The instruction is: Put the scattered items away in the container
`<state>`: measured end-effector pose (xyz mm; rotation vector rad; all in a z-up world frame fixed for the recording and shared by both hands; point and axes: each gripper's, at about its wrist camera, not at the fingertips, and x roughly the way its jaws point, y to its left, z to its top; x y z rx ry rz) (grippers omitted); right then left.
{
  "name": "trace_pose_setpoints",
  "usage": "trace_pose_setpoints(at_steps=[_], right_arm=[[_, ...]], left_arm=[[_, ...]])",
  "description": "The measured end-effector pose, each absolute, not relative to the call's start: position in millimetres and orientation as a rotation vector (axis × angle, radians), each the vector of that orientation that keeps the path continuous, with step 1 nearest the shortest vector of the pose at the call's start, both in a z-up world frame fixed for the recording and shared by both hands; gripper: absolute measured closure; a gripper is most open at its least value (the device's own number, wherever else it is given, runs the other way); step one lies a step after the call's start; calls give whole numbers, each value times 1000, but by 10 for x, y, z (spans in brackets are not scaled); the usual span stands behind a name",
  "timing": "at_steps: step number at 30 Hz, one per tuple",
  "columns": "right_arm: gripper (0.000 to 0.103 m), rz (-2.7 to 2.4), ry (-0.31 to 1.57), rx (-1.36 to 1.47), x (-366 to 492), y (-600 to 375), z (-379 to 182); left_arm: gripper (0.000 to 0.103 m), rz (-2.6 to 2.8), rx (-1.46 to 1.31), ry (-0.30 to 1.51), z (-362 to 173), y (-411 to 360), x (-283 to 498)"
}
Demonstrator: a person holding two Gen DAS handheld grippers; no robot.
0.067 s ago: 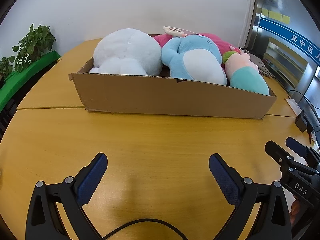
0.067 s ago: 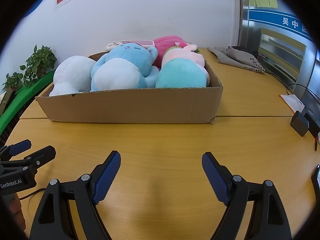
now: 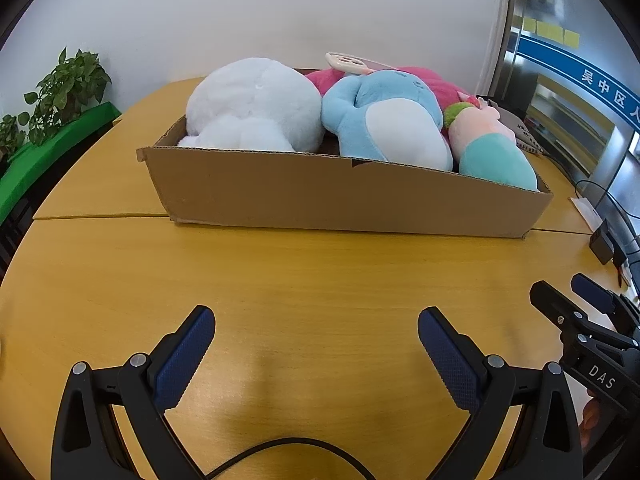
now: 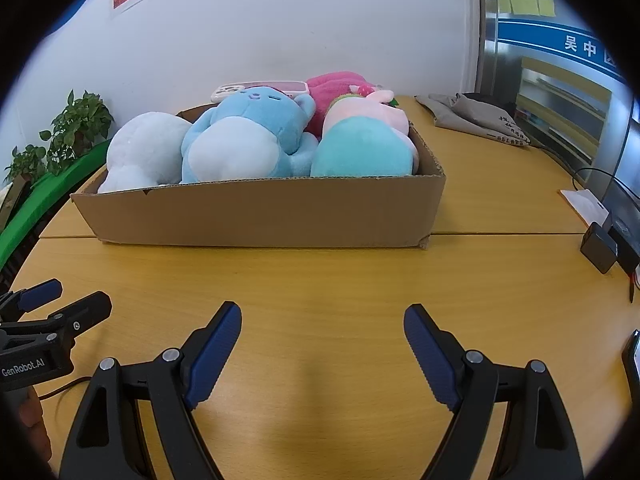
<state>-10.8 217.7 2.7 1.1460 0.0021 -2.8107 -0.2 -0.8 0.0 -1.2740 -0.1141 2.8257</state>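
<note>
A shallow cardboard box (image 3: 352, 200) (image 4: 260, 212) stands on the yellow wooden table ahead of both grippers. Inside lie a white plush (image 3: 252, 108) (image 4: 140, 152), a blue plush (image 3: 384, 116) (image 4: 244, 140), a teal and pink plush (image 3: 492, 152) (image 4: 364, 148) and a magenta plush (image 3: 432, 80) (image 4: 332, 88), with a pink phone (image 3: 348, 62) (image 4: 260, 89) resting on top. My left gripper (image 3: 316, 334) hangs open over bare table, nothing between its fingers. My right gripper (image 4: 322, 330) is open too, also holding nothing. Each gripper shows at the edge of the other's view.
A potted plant (image 3: 64, 92) on a green ledge sits at the left. A grey cloth (image 4: 476, 120) lies at the back right of the table. A black adapter (image 4: 600, 248) with cables and a white paper (image 4: 580, 204) lie by the right edge.
</note>
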Motion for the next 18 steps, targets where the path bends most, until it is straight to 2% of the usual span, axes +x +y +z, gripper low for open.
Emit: trace_pose_setpoints(at_steps=[6, 11, 18], right_arm=[[19, -2796, 14, 1145, -150, 2142, 71], [19, -2675, 5, 1101, -236, 2395, 105], [19, -2446, 338, 1129, -513, 3010, -217]], left_arm=[[0, 2780, -1257, -160, 13, -198, -48], [0, 2683, -1281, -37, -88, -641, -145], [0, 2524, -1344, 103, -414, -1414, -282]])
